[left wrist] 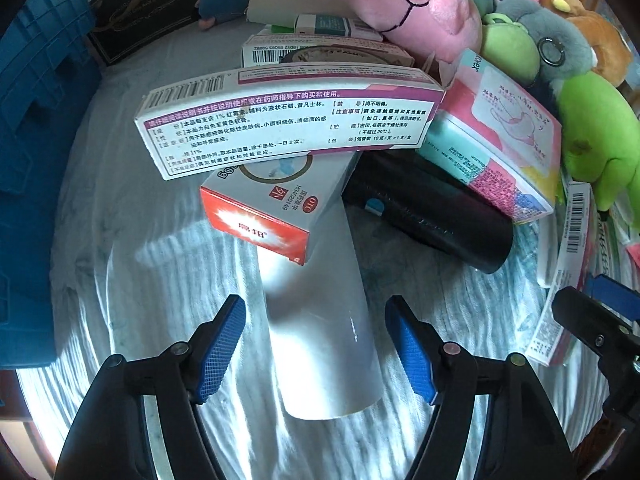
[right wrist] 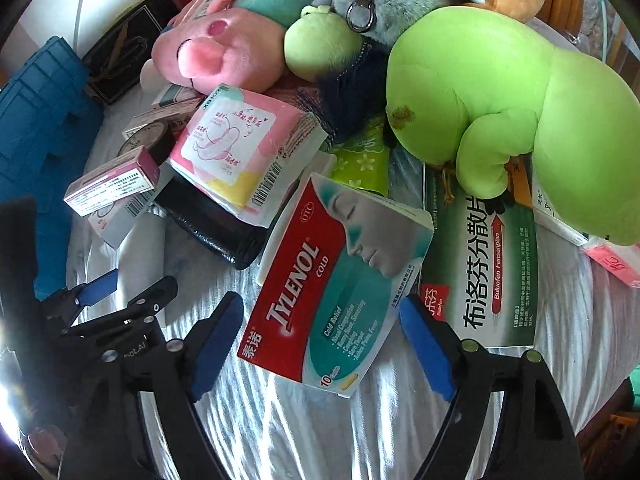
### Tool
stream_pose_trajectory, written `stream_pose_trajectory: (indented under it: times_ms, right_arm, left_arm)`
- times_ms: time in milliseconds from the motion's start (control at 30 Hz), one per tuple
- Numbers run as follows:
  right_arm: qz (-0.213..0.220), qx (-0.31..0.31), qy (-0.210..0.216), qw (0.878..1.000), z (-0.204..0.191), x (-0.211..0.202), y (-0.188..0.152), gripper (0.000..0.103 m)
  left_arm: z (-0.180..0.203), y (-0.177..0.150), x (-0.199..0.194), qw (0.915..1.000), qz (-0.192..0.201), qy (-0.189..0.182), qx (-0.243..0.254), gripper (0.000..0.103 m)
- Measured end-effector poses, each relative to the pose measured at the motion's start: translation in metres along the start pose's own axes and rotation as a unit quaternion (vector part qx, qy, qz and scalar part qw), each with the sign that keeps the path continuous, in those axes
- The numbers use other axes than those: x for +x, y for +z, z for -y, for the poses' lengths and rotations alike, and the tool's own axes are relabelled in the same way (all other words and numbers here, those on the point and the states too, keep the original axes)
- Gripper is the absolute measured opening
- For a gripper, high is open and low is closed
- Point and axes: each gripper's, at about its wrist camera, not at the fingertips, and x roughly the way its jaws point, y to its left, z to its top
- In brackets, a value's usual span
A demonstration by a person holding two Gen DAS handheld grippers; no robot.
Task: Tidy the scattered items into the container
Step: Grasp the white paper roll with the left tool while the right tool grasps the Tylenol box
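My left gripper is open, its blue pads on either side of a white tube lying on the striped cloth. A red-and-white medicine box rests on the tube's far end, with a purple-edged white box on top. My right gripper is open, its pads either side of the near end of a Tylenol Cold box. The blue container stands at the left; it also shows in the right wrist view.
A black cylinder, a pink pad pack, a green medicine box and plush toys, pink and green, crowd the far side. The left gripper shows close beside my right one.
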Motion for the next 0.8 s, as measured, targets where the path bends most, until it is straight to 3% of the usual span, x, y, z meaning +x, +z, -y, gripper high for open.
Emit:
stream_pose_trajectory:
  times_ms: [100,233,533,800]
  right_arm:
    - [-0.012,0.017,0.002,1.000,0.006,0.012,0.002,0.081]
    - [-0.019,0.021,0.000,1.000,0.009,0.019,-0.004,0.079]
    - [-0.007,-0.017,-0.010,1.000,-0.002,0.004,-0.020,0.078]
    - [0.021,-0.045,-0.005,0.999,-0.008,-0.025,-0.025,0.078]
  left_arm:
    - [0.002,0.000,0.005,1.0000,0.000,-0.008,0.003,0.070]
    - [0.005,-0.004,0.001,0.9998,0.008,-0.013,0.008,0.051]
    - [0.008,-0.033,-0.013,0.9997,0.017,-0.016,0.009,0.050]
    - [0.009,-0.052,-0.049,0.9987,0.049,-0.009,0.005,0.046]
